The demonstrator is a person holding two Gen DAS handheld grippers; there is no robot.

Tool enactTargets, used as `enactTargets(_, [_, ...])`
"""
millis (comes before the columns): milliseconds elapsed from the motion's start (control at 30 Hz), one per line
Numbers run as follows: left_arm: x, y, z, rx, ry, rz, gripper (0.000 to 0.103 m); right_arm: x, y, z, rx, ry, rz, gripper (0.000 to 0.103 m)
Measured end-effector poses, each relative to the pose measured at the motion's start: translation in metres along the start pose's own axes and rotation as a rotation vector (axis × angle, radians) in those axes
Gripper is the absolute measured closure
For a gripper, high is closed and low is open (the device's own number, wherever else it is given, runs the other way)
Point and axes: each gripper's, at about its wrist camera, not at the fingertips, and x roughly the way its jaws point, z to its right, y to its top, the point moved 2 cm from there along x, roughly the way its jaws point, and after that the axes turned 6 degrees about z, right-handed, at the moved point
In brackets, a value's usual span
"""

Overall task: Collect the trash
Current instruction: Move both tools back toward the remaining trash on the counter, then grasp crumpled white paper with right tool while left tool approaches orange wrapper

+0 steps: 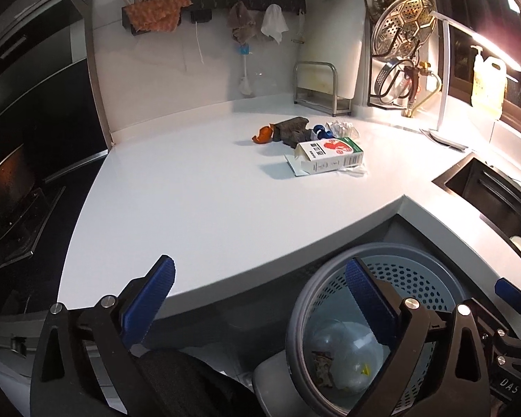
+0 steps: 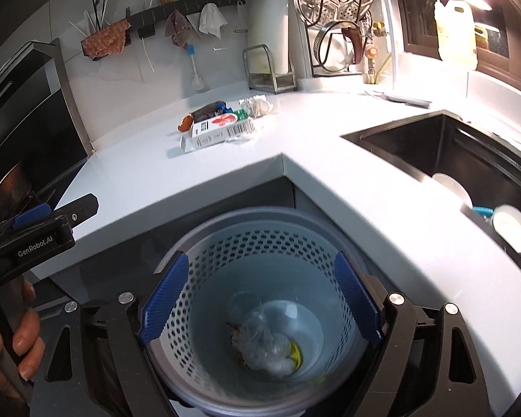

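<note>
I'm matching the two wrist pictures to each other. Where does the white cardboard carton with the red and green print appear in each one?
Left wrist view: the white cardboard carton lies on its side right of centre, on the white countertop.
Right wrist view: the carton lies upper centre-left, in front of the other scraps.
Shared landmark: the perforated grey trash basket below the counter edge.

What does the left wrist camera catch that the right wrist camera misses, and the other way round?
Only the left view shows the left tongs head-on, open and empty over the counter edge. Only the right view shows the dishes in the sink, the hand holding the left tongs, and the right tongs open above the bin. Both show the counter, the box among scattered trash, and the bin with crumpled plastic inside.
</note>
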Motion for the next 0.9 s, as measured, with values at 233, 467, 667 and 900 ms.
enactTargets(233, [0.031,0.032,-0.011,-0.030,0.039,0.019,0.006,0.033,0.042,0.008,-0.026,0.005,0.016,0.021])
enactTargets(467, [0.074,0.069,-0.018,-0.023,0.066,0.033,0.006,0.078,0.094,0.004,-0.079,0.012,0.022,0.021])
enactTargets(667, [0.117,0.111,-0.027,-0.027,0.088,0.064,0.006,0.126,0.140,0.001,-0.100,0.017,0.031,0.021])
enactTargets(900, [0.180,0.141,-0.033,-0.036,0.088,0.036,0.006,0.196,0.177,0.002,-0.099,0.025,-0.013,0.021])
